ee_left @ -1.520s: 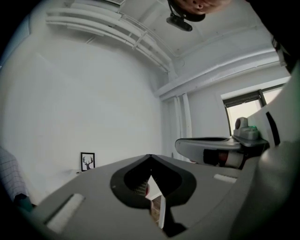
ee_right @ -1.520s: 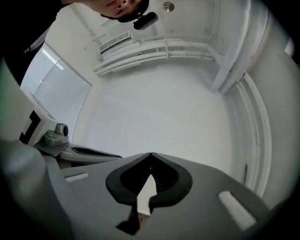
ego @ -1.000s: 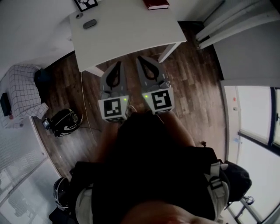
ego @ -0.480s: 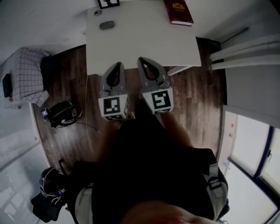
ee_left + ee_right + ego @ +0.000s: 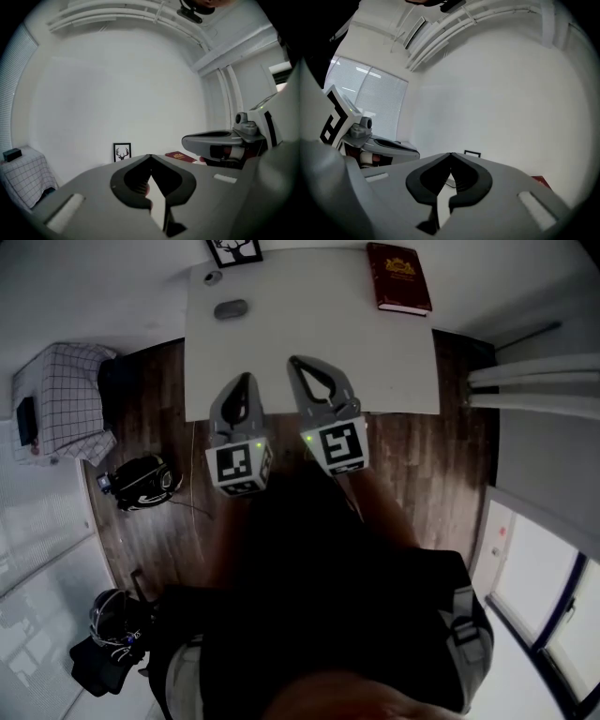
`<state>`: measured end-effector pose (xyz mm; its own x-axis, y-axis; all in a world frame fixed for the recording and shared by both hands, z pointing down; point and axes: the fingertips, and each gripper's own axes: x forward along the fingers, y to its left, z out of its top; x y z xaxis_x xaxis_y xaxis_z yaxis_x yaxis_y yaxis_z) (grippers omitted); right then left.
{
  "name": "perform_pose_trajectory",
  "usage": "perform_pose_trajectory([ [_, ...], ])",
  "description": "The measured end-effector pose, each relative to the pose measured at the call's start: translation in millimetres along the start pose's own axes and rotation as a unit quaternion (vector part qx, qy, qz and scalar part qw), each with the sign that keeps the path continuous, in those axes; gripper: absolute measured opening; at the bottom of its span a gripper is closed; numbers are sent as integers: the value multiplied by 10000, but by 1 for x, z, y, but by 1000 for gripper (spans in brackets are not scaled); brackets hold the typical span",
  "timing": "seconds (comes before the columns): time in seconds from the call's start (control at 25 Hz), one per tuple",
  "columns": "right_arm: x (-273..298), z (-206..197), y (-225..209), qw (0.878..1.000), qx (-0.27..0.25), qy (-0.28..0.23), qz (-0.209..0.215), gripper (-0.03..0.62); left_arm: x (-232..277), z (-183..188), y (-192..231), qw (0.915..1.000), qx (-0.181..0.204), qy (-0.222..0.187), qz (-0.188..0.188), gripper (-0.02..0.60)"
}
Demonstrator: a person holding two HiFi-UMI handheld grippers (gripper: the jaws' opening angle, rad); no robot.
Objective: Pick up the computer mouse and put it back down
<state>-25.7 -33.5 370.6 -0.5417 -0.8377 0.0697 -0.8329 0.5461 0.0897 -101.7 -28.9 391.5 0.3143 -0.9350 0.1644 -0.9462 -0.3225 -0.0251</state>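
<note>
Grey computer mouse (image 5: 231,308): lies on the far left part of the white surface (image 5: 309,324), near the framed deer picture (image 5: 234,249); its long axis runs across the head view.
Left hand-held gripper (image 5: 242,381): jaws closed together, nothing between them; the mouse is almost straight ahead of it, well apart.
Right hand-held gripper (image 5: 294,364): jaws also closed, empty; the mouse is ahead and to its left.
Nearer hand: the left one, as I judge.
Red book (image 5: 399,277): far right corner, well apart from the mouse.
Count: one mouse, one picture, one book, two hand-held grippers.
</note>
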Motion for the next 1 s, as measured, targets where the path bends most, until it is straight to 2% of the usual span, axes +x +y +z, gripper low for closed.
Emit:
perform_pose_trajectory([
  [0.2, 18, -5, -12, 9999, 27, 67, 125, 14, 21, 2, 4, 9998, -90, 147, 62, 2],
  [0.52, 63, -20, -14, 9995, 2, 147, 273, 14, 50, -14, 37, 9993, -171, 245, 206, 2],
  [0.76, 109, -36, -12, 9980, -51, 469, 415, 14, 75, -21, 66, 9993, -165, 299, 164, 2],
  [1.0, 158, -51, -8, 9954, 41, 710, 639, 14, 93, -32, 95, 9981, -331, 489, 185, 2],
])
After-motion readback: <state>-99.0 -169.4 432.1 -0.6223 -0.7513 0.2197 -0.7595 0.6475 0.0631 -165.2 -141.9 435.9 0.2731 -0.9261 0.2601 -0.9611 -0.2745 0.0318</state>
